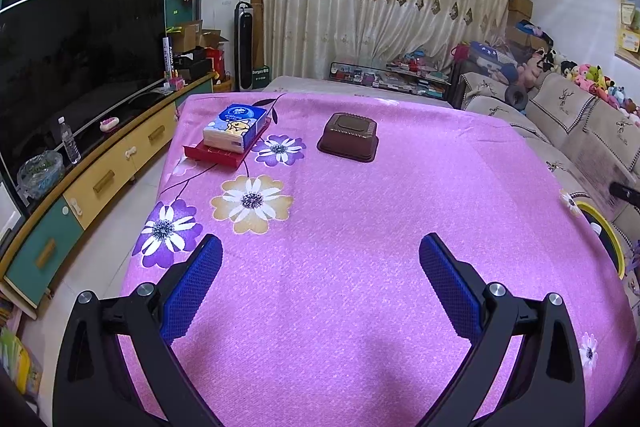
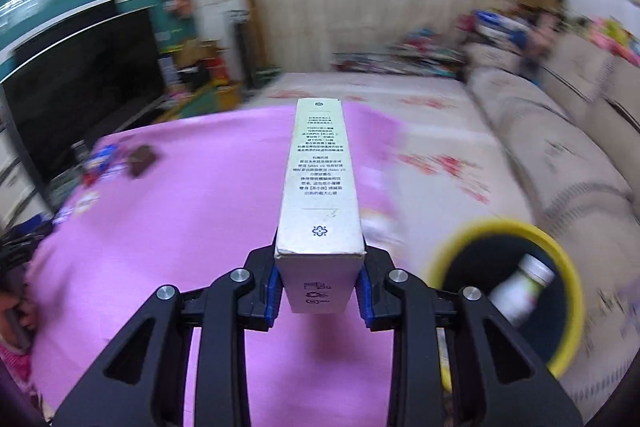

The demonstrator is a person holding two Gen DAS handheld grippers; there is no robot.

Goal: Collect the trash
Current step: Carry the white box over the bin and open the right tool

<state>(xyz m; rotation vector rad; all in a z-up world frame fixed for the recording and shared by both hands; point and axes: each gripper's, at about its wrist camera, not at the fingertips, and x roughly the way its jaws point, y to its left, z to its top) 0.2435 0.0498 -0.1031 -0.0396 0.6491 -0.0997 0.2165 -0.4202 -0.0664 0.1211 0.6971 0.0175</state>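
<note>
My right gripper [image 2: 319,287] is shut on a long pale carton box [image 2: 318,187] and holds it above the pink flowered tablecloth [image 2: 180,247]. A yellow-rimmed trash bin [image 2: 508,231] stands low to the right of the box, with a bottle [image 2: 520,287] inside it. The right wrist view is motion-blurred. My left gripper [image 1: 320,259] is open and empty over the tablecloth [image 1: 360,227]. The bin's rim [image 1: 608,231] shows at the table's right edge in the left wrist view.
A tissue pack [image 1: 235,127] lies on a red box [image 1: 216,155] at the table's far left. A brown lidded box [image 1: 349,137] sits at the far middle. A TV cabinet [image 1: 100,179] runs along the left, a sofa [image 1: 580,131] along the right.
</note>
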